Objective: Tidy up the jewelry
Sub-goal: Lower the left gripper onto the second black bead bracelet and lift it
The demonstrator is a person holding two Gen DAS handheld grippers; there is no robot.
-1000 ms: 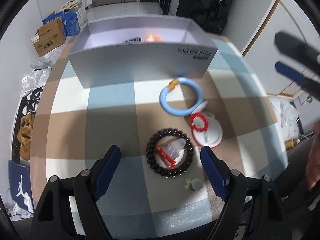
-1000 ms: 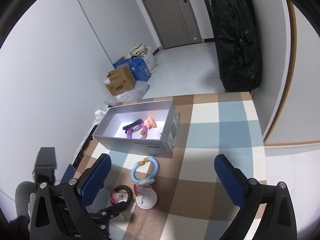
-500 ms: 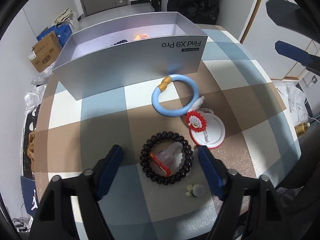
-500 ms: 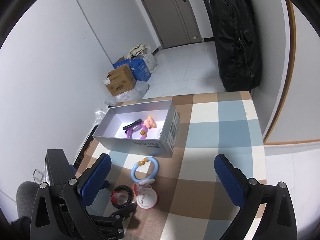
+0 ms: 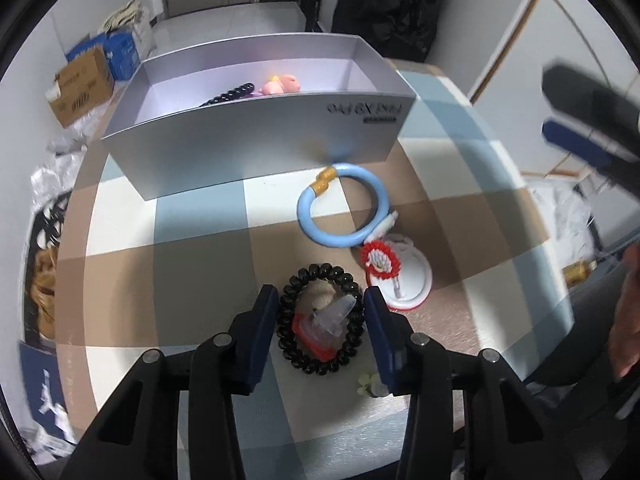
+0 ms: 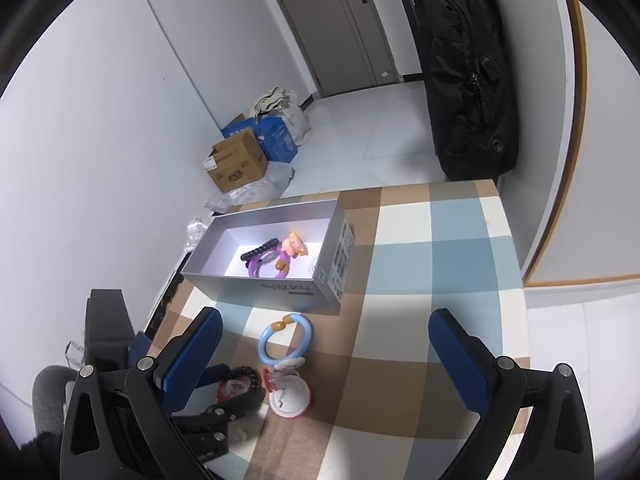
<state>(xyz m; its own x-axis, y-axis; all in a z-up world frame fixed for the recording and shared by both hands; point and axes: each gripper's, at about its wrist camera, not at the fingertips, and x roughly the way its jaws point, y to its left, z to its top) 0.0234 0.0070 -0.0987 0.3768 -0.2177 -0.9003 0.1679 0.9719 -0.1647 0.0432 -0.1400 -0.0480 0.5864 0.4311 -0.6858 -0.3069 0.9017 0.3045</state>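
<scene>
Since the earlier frame our left gripper [image 5: 320,312] had been closing, and its blue fingers [image 5: 267,308], once spread wide of the black bead bracelet [image 5: 320,354], now stood just beside its outer edges, one on each side. We could not tell whether the pads already pressed on the beads or only flanked them. The bracelet lay flat on the checked counter [image 5: 192,248], ringing a clear and red trinket [image 5: 326,324]. Just beyond the right finger sat a small pale charm [image 5: 370,386], and further out a white disc with a red frill [image 5: 400,276], touching a light blue ring [image 5: 342,210]. Behind these stood the open grey box [image 5: 256,148], holding a pink figure [image 5: 282,85] and dark beads. Our right gripper [image 6: 324,356] hung above the counter, fingers wide apart and holding nothing.
</scene>
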